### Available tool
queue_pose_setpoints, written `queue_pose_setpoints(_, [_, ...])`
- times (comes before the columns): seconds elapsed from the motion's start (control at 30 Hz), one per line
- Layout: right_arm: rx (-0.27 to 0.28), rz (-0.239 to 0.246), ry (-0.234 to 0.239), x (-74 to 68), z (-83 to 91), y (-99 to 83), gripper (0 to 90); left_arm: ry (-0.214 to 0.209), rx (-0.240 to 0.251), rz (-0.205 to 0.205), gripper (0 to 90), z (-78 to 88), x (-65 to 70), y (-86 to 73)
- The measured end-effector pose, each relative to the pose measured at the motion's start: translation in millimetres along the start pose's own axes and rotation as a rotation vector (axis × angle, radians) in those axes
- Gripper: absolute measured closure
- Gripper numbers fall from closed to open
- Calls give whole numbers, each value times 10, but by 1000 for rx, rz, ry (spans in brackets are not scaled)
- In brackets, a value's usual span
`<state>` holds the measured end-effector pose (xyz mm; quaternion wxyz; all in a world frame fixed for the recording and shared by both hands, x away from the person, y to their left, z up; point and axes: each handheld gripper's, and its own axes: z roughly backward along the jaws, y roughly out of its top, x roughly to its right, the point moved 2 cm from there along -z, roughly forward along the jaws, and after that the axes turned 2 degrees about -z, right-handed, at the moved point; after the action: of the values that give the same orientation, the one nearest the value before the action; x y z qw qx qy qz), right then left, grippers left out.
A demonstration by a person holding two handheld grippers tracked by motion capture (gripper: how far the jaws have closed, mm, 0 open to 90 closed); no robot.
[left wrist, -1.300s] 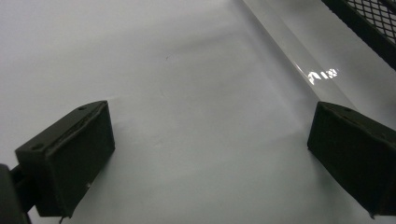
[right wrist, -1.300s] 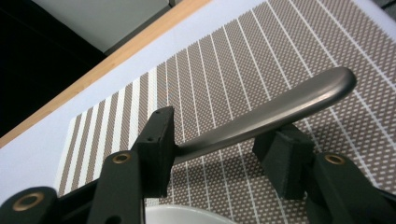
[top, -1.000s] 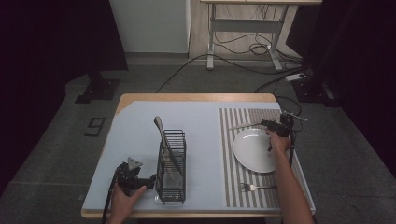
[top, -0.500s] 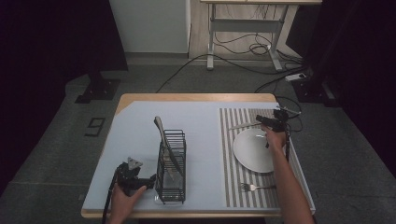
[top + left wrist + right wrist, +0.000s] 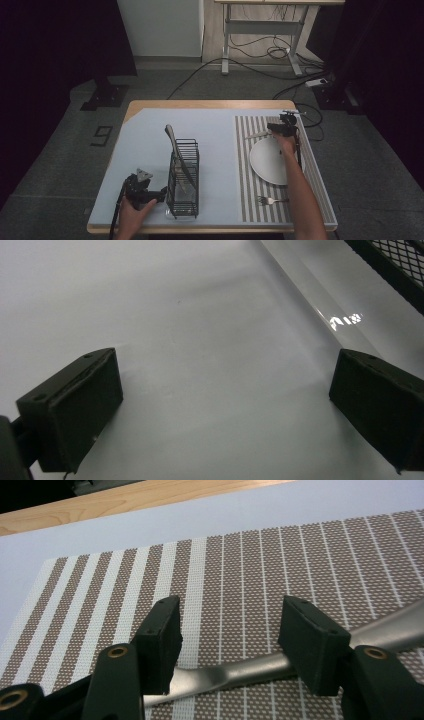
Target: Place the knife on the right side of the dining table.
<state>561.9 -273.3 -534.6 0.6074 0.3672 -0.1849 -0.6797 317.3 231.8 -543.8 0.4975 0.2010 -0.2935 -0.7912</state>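
A metal utensil [image 5: 257, 134] lies on the far part of the striped placemat [image 5: 250, 175]. My right gripper [image 5: 272, 129] hovers low over it. In the right gripper view the utensil's handle [image 5: 240, 672] runs across under the right gripper [image 5: 235, 637], whose jaws are open and have just been opening slightly; the pads do not press on it. My left gripper [image 5: 159, 193] rests on the light blue mat beside the black wire rack [image 5: 183, 175]. Its jaws [image 5: 225, 375] stand wide open with nothing between them. A long utensil [image 5: 175, 147] leans in the rack.
A white plate [image 5: 270, 160] sits on the placemat near the right forearm, and a fork [image 5: 270, 201] lies near the front edge. A clear tray edge [image 5: 320, 305] and the rack's mesh [image 5: 400, 260] border the left gripper's far right. Cables cross the floor beyond the table.
My right gripper has moved from above the plate's far rim leftward across the placemat to the metal utensil. The left hand has stayed put.
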Motion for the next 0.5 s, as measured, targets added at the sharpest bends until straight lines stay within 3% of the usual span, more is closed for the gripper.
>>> queue_pose_setpoints(0.13, [-13, 21, -21, -8, -39, 18, 425, 0, 0, 0, 0, 0, 0, 0])
queue_pose_setpoints(0.5, [-13, -8, -29, 12, -28, 17, 430, 0, 0, 0, 1, 0, 1, 0])
